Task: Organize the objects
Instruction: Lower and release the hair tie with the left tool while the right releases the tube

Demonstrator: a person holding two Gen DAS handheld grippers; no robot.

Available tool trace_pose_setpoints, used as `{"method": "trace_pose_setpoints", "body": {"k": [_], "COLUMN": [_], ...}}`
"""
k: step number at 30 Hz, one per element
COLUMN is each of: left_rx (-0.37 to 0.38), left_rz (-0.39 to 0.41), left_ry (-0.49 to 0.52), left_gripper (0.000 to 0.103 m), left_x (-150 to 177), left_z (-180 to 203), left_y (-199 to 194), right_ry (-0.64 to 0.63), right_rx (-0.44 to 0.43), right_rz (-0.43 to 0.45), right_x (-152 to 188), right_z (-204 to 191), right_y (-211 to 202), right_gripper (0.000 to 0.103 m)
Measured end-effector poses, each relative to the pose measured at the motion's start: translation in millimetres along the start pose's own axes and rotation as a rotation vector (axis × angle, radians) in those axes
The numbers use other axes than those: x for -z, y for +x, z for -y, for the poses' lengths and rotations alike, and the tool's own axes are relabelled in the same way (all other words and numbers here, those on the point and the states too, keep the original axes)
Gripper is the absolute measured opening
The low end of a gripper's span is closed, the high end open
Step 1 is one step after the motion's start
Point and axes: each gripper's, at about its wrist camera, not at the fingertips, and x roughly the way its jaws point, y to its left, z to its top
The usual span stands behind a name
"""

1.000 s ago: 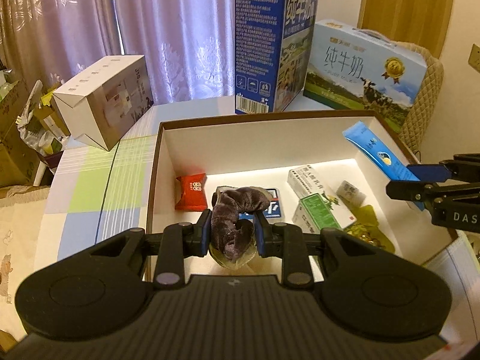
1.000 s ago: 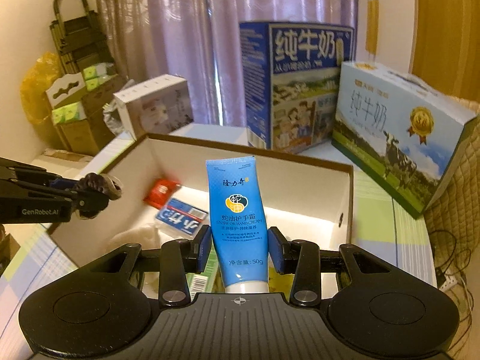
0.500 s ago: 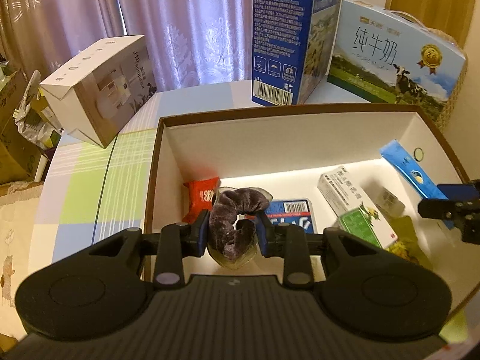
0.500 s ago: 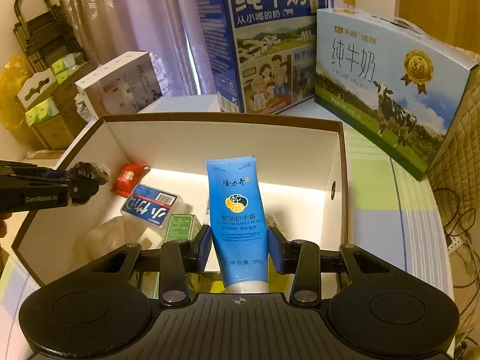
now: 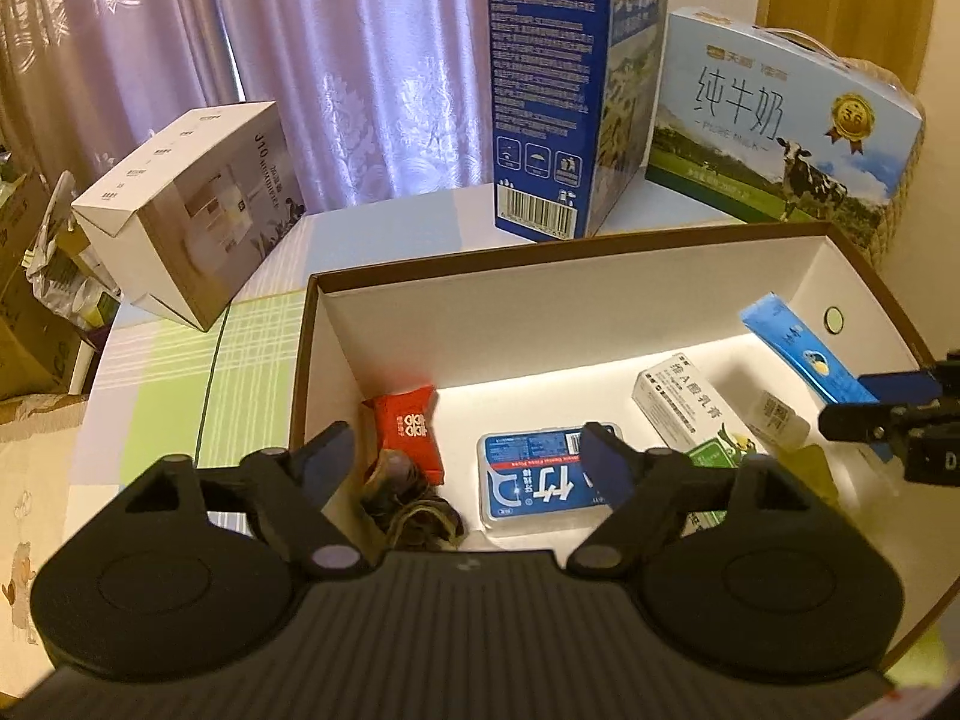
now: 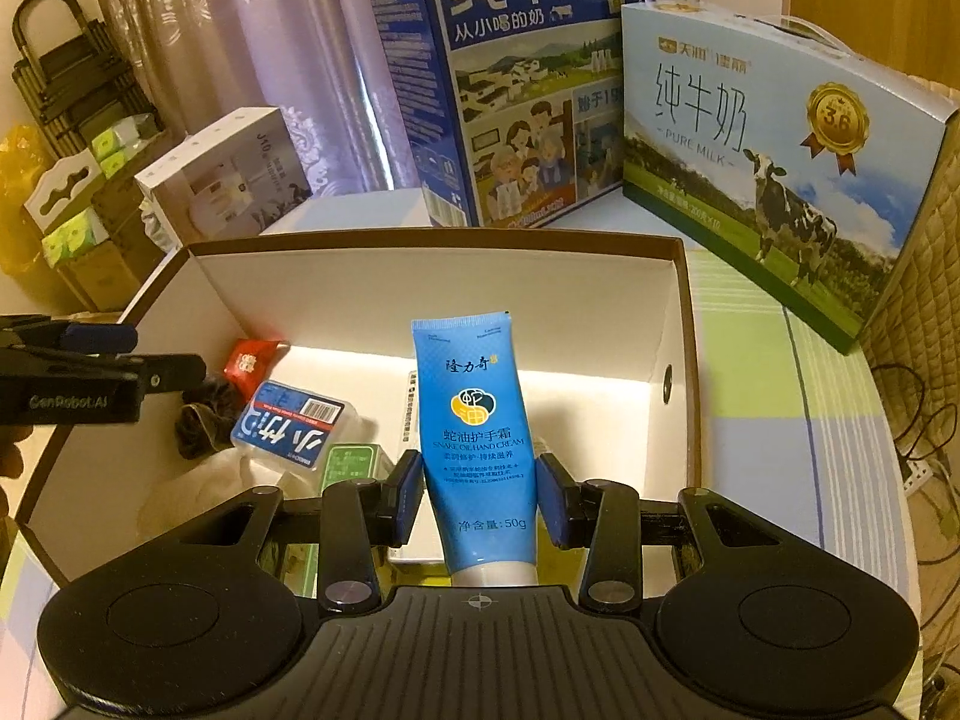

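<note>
The left gripper (image 5: 465,459) is opening, its jaws spread with nothing pinched; the dark scrunchie (image 5: 414,507) lies on the box floor below them, at 6 o'clock of the red packet (image 5: 408,423). The right gripper (image 6: 480,495) pinches the blue hand cream tube (image 6: 477,450) over the open box (image 6: 432,240), not yet released. Floss case (image 5: 540,480) and cartons are already stowed; only the tube appears left.

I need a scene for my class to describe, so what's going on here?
A person is sorting small items into an open box with two handheld grippers. The left gripper is opening, and the dark hair tie lies in the box under it. The right gripper holds a blue hand cream tube upright over the box.
</note>
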Motion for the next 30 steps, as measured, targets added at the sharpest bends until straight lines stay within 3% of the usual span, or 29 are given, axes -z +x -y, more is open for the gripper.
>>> {"method": "trace_pose_setpoints", "body": {"k": [18, 25, 30], "left_rx": [0.001, -0.006, -0.004], "left_rz": [0.012, 0.034, 0.05], "left_ry": [-0.027, -0.026, -0.025], "left_gripper": [0.094, 0.102, 0.102], "left_x": [1.0, 2.7, 7.3], "left_z": [-0.4, 3.0, 5.5], "left_y": [-12.9, -26.7, -41.1], "right_ry": [0.038, 0.028, 0.039], "right_rx": [0.016, -0.006, -0.025], "right_rz": [0.029, 0.063, 0.052], "right_x": [-10.0, -8.7, 3.0], "right_z": [-0.9, -2.3, -4.4], "right_y": [6.8, -5.9, -16.3], "right_gripper": [0.038, 0.04, 0.042]}}
